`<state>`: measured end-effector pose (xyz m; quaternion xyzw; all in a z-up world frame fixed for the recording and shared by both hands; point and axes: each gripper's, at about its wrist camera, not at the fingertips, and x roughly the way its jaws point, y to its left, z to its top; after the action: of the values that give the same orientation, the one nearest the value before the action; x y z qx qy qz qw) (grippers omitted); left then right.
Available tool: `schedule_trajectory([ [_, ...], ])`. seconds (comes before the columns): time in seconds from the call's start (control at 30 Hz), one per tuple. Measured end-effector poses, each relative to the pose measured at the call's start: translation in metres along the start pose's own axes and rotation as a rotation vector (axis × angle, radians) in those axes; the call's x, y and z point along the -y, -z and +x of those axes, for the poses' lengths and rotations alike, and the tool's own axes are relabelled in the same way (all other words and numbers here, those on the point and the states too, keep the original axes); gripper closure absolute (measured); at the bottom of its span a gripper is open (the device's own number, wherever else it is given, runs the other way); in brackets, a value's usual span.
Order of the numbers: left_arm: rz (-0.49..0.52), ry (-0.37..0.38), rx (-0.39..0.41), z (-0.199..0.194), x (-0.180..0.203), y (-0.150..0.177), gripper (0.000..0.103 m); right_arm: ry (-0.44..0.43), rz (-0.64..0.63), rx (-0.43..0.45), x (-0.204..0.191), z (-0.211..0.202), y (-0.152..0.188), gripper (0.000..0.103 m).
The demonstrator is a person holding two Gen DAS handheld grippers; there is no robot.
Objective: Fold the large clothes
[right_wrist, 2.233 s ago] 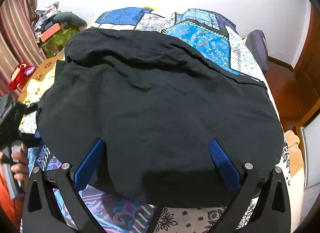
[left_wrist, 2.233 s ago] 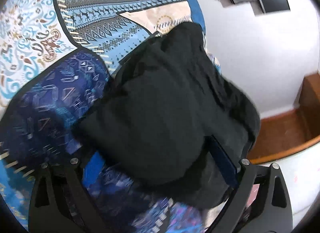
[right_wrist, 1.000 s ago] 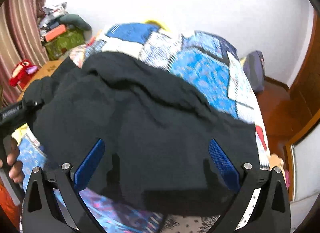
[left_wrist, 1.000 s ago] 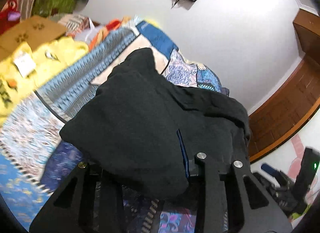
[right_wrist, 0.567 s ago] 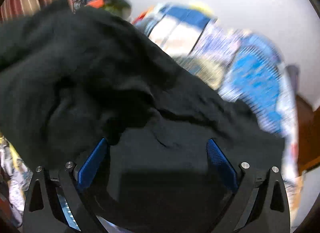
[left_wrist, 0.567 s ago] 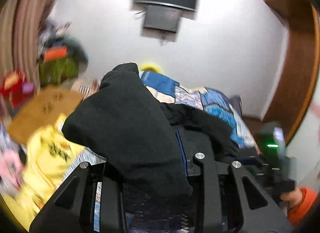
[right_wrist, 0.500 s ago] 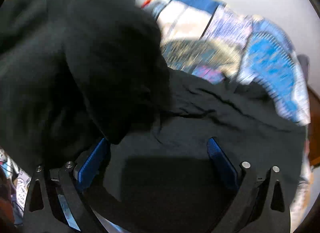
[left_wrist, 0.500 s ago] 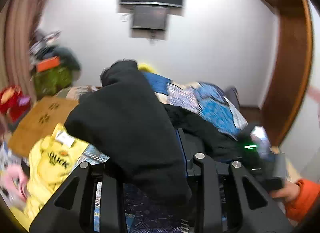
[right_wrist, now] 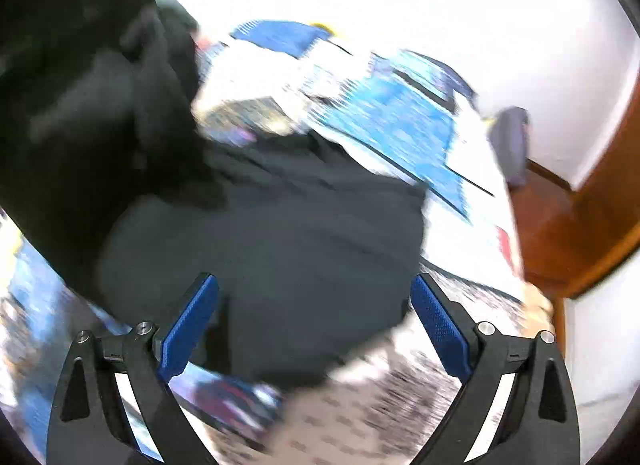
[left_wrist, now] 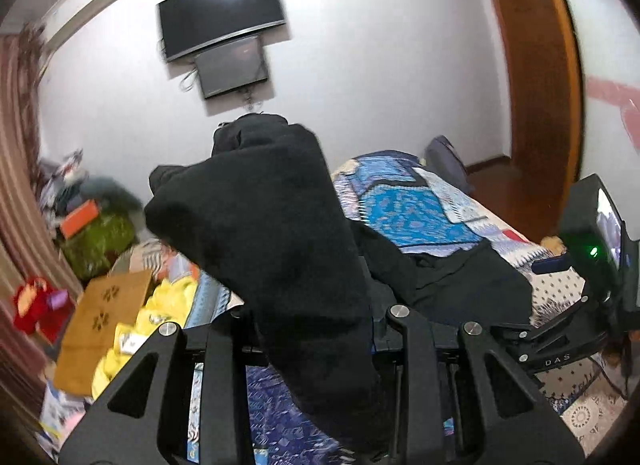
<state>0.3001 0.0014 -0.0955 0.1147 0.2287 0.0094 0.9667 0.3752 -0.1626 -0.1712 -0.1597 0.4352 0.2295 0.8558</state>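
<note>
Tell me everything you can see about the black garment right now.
The black garment is a plain, soft, thick-looking fabric, with no print visible. One bunched part is raised off the bed, clamped in the left tool and drooping over it in a thick fold. The rest lies rumpled on the patterned blue bedspread. The right tool hangs open above that lower part, its jaws having just narrowed slightly, gripping nothing.
</note>
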Motion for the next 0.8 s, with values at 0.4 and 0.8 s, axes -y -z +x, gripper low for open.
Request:
schedule_trajectory([
  [0.4,-0.057,0.380,-0.218,0.044,0.075,-0.006,0.058,-0.178,0.337,-0.080,0.063,0.008,0.047,0.009],
  [0.8,-0.033,0.419,-0.378,0.055,0.110,0.004,0.047,-0.045,0.324,0.022,0.097,-0.071,0.061,0.008],
])
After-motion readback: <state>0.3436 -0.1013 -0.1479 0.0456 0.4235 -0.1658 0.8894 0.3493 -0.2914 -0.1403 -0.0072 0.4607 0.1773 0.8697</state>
